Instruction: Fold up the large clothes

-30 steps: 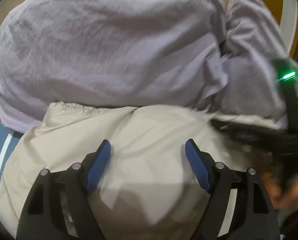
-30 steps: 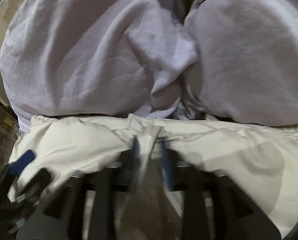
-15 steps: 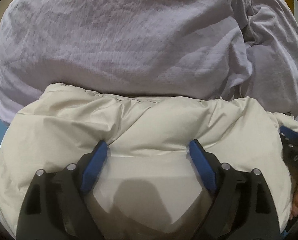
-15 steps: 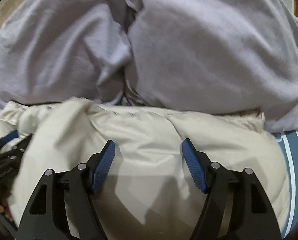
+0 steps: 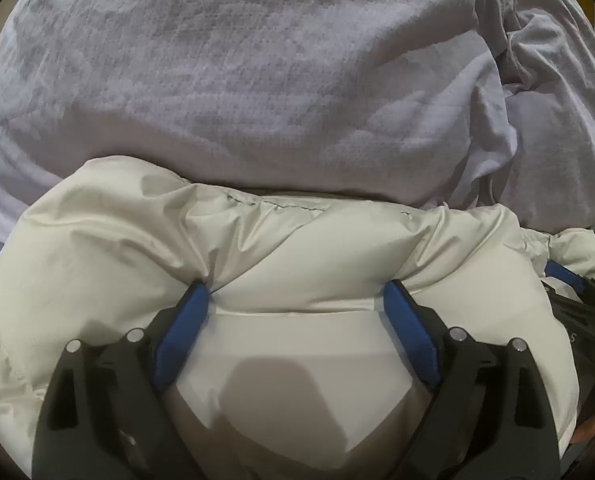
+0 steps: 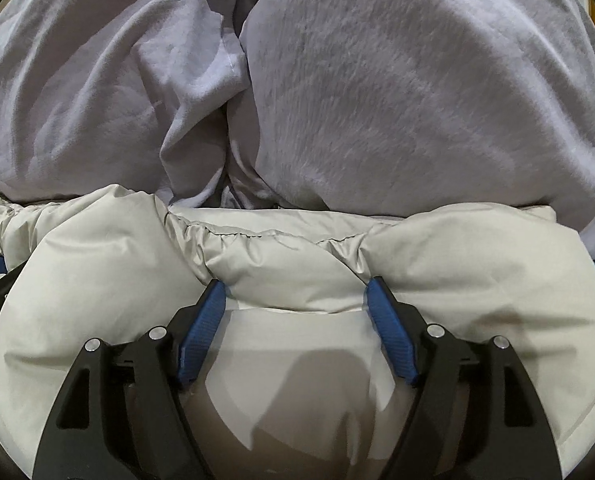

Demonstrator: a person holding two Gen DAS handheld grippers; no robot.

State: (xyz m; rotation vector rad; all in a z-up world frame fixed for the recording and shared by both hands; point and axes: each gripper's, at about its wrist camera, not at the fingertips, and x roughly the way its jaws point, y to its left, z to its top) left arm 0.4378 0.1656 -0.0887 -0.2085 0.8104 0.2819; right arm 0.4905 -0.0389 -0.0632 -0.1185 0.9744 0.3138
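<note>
Two grippers over one cream puffer jacket, lilac bedding behind.

Item: cream puffer jacket (image 5: 109, 248), padded, lying in front of rumpled lilac bedding (image 5: 237, 80). Left gripper (image 5: 299, 294): jaws spread and opening, blue pads pressed into a puffed panel between them, not pinching it. Right gripper (image 6: 295, 292): likewise, jaws spread and opening, pads sunk into the fabric near a stitched seam (image 6: 249, 235). Blue striped fabric shows at the jacket's edge.

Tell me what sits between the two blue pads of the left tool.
A puffy bulge of the cream padded jacket fills the gap between the left tool's pads, which are opening and dent it at both sides. The left wrist view shows this.
</note>
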